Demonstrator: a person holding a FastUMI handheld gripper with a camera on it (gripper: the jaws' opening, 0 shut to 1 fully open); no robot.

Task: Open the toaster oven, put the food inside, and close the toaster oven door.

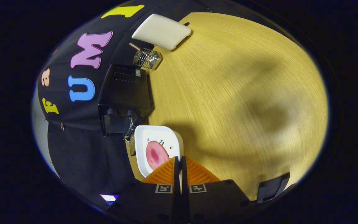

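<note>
A white square plate (154, 133) carries a round pink slice of food (156, 155). My gripper (180, 161) is shut on the plate's near rim, and a sliver of white shows between the two fingers. The plate looks lifted off the wooden table (235, 93). Just beyond the plate stands the black toaster oven (123, 90), against the booth's black wall, with two knobs (113, 112) facing the plate. The oven is dark, and I cannot tell whether its door is open.
Past the oven lies a small wire rack with a wooden handle (147, 58). Farther on rests a cream rectangular board (162, 31). A black object (272, 186) sits beside the gripper's body. Broad shadows fall across the bare table.
</note>
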